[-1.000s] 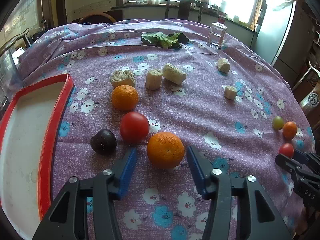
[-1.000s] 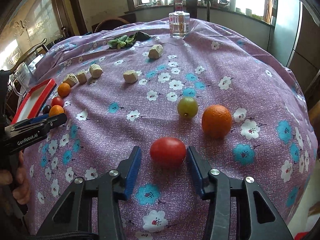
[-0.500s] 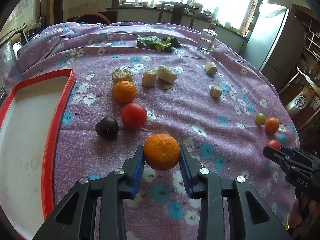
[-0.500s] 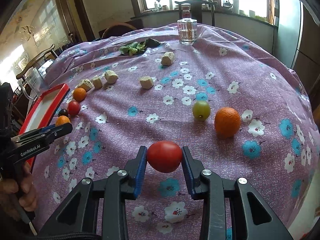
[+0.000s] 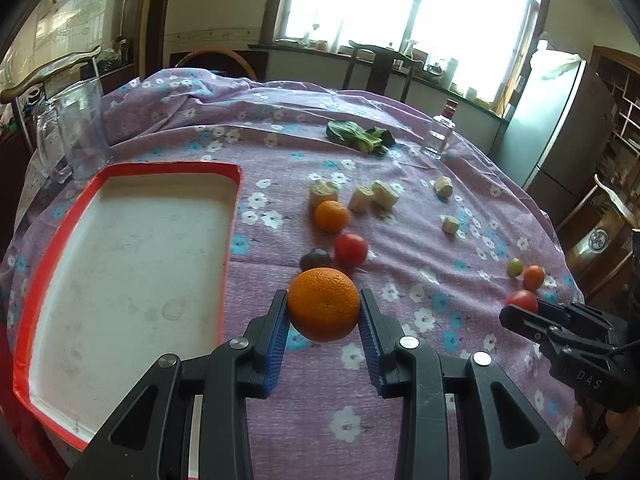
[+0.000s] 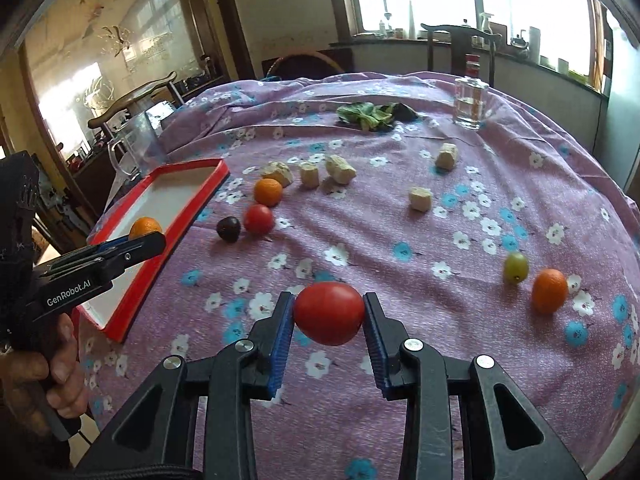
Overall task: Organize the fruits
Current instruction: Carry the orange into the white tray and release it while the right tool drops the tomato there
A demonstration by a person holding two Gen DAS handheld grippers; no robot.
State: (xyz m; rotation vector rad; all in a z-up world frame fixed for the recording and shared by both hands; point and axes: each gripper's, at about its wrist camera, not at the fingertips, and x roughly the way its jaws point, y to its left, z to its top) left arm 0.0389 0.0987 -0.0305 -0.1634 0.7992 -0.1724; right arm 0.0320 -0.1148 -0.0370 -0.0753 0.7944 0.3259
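My L gripper point(image 5: 324, 312) angled down, pads clamped on orange point(image 5: 323, 304), held off cloth just right of red-rimmed tray point(image 5: 230, 216). My R gripper point(image 6: 329, 318) same tilt, clamped on tomato point(image 6: 329, 313), lifted above tablecloth point(image 6: 400, 216). L hand point(image 6: 36, 376) wraps handle at pic's left. Farther: plum point(image 6: 229, 228), 2nd tomato point(image 6: 259, 218), 2nd orange point(image 6: 268, 191) near tray; grape point(image 6: 515, 267) + small orange point(image 6: 549, 291) off right.
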